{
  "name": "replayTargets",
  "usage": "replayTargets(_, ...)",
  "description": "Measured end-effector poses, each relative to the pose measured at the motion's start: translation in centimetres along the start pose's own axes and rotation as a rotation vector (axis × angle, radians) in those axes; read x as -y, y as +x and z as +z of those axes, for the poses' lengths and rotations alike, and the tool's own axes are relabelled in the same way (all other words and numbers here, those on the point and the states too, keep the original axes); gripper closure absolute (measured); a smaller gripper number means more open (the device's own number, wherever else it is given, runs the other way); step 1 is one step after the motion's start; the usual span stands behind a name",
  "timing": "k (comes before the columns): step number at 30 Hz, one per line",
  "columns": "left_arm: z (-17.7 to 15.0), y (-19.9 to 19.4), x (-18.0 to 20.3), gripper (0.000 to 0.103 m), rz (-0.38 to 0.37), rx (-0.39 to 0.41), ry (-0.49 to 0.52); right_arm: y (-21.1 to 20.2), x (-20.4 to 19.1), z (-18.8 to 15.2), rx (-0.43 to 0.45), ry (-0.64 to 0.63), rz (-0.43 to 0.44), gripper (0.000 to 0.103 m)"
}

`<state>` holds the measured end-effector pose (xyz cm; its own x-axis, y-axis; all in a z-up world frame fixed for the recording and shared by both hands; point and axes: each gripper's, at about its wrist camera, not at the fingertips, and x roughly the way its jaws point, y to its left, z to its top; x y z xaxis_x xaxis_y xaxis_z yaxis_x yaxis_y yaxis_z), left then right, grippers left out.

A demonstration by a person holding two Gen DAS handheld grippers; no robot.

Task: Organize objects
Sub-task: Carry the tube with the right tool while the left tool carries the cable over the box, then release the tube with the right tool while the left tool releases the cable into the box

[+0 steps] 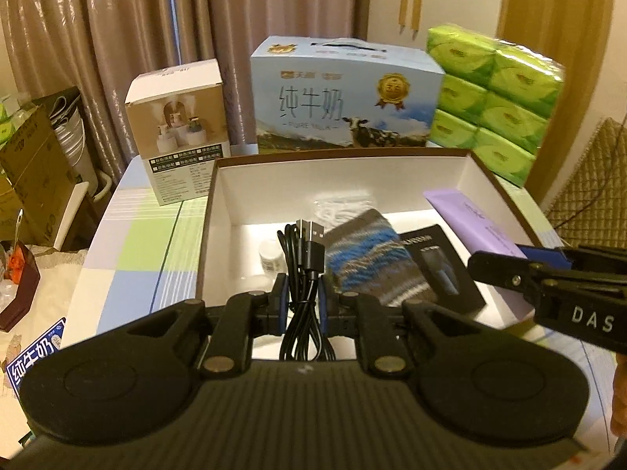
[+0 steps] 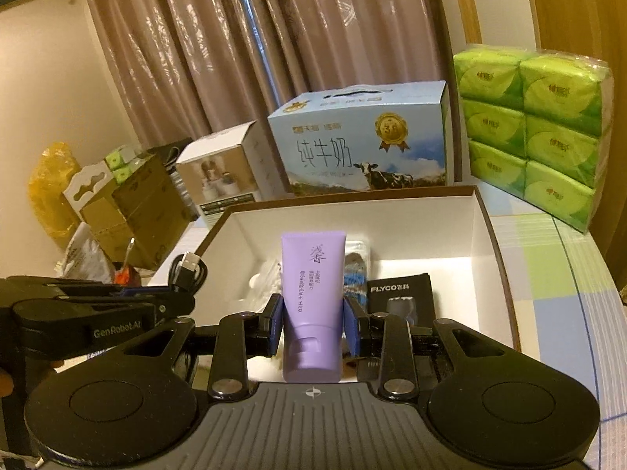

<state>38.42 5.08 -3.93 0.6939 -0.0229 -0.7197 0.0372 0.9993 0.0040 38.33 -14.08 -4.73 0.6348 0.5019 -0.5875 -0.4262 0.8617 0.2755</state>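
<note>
Two tongs hang above the open box (image 1: 219, 211): the left tongs (image 1: 303, 297) clench a coiled black cable (image 1: 305, 274), the right tongs (image 2: 312, 323) grip a purple tube (image 2: 312, 297) upright, cap downward.

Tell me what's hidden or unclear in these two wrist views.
- Black cable, left view: lower loops hidden behind left claw.
- Small white jar, left view: label too blurred to read.
- Striped knitted item, right view: mostly hidden behind purple tube in right claw.
</note>
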Motion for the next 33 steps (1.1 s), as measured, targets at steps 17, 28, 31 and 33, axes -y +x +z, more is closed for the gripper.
replayTargets(17, 1.3, 6.9, -2.4, 0.092, 0.042, -0.092, -0.027, 7.0, 1.1, 1.5, -0.088, 0.031, -0.019, 0.074)
replayTargets(28, 2.1, 7.8, -2.4, 0.077, 0.025, -0.083, -0.014, 8.6, 1.4, 2.0, -0.104, 0.047, -0.020, 0.074)
replayTargets(31, 2.1, 7.8, -2.6, 0.071, 0.021, -0.085, -0.019, 8.8, 1.5, 1.9, -0.106, 0.045, -0.018, 0.074)
replayTargets(33, 2.1, 7.8, -2.7, 0.070, 0.025, -0.082, -0.019, 9.0, 1.5, 1.8, -0.106, 0.041, -0.020, 0.074)
